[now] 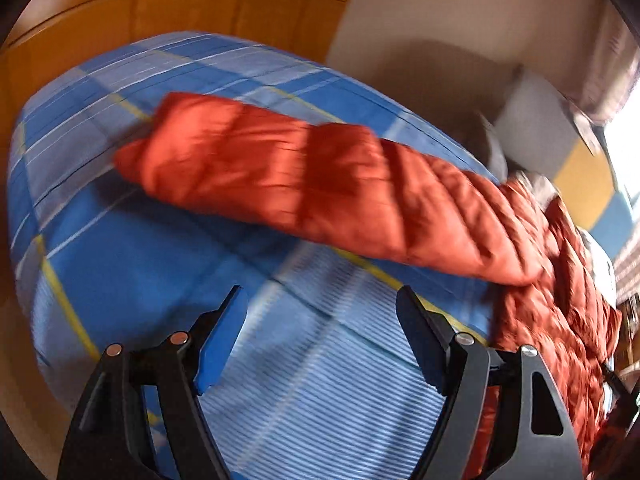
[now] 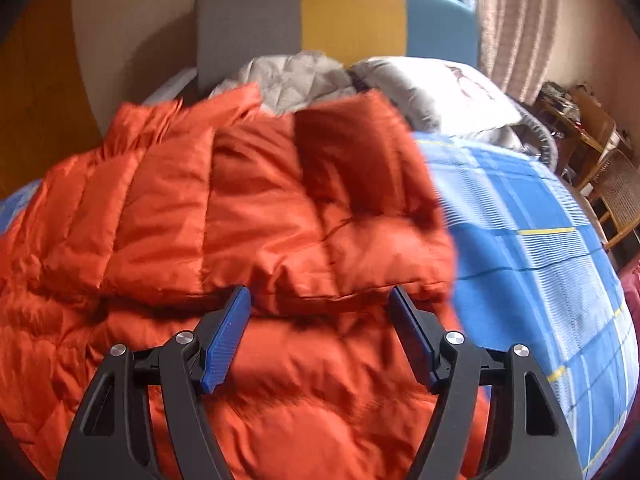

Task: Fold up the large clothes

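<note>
An orange quilted puffer jacket (image 2: 248,216) lies on a bed with a blue plaid sheet (image 2: 528,240). In the left wrist view one sleeve (image 1: 280,176) stretches out to the left across the sheet (image 1: 120,248), with the jacket body at the right. My left gripper (image 1: 320,296) is open and empty above bare sheet, in front of the sleeve. In the right wrist view a sleeve (image 2: 360,184) lies folded over the jacket body. My right gripper (image 2: 320,292) is open and empty, just above the jacket body near that sleeve's cuff.
A grey quilt (image 2: 304,76) and a white pillow (image 2: 448,88) lie at the head of the bed. The headboard (image 2: 352,16) has grey, yellow and blue panels. Wooden chairs (image 2: 600,168) stand at the right. A wooden wardrobe (image 1: 160,8) stands beyond the bed.
</note>
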A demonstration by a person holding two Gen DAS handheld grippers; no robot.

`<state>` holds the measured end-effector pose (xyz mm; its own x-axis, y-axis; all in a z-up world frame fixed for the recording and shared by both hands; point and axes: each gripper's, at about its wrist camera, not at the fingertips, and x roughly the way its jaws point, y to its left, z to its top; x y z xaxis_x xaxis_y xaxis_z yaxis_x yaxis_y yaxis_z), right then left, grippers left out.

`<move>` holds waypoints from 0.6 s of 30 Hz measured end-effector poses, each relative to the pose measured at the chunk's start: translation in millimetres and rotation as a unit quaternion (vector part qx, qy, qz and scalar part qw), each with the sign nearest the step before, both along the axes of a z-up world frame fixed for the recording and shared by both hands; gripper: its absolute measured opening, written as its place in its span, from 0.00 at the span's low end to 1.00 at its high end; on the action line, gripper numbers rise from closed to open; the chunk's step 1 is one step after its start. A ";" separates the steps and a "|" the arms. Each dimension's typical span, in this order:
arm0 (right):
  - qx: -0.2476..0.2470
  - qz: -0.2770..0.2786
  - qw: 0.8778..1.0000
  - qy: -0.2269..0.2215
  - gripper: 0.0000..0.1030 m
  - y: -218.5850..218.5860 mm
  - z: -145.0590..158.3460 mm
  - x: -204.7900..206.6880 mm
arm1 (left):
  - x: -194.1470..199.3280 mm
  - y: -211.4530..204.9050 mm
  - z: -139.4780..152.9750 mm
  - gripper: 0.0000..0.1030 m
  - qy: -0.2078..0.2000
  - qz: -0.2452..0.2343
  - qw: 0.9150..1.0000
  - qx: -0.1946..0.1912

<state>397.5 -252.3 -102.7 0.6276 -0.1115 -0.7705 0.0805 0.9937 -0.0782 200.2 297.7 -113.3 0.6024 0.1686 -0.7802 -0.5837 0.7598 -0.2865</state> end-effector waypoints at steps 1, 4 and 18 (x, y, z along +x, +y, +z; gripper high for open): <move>0.000 -0.004 1.000 0.004 0.69 1.6 -6.6 3.5 | -2.7 7.4 -2.0 0.75 0.000 0.008 1.000 -0.003; 0.000 -0.008 1.000 0.018 0.71 4.4 -19.9 7.4 | -9.6 24.7 -4.3 0.77 -0.004 0.030 0.999 -0.011; -0.020 -0.005 1.000 0.022 0.74 7.9 -28.7 8.2 | -10.3 98.9 -19.8 0.66 -0.076 0.174 0.973 -0.130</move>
<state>405.7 -244.4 -131.4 0.5922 -0.1492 -0.7918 0.0864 0.9888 -0.1217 190.0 396.6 -133.1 0.6558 0.1928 -0.7299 -0.7287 0.4142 -0.5454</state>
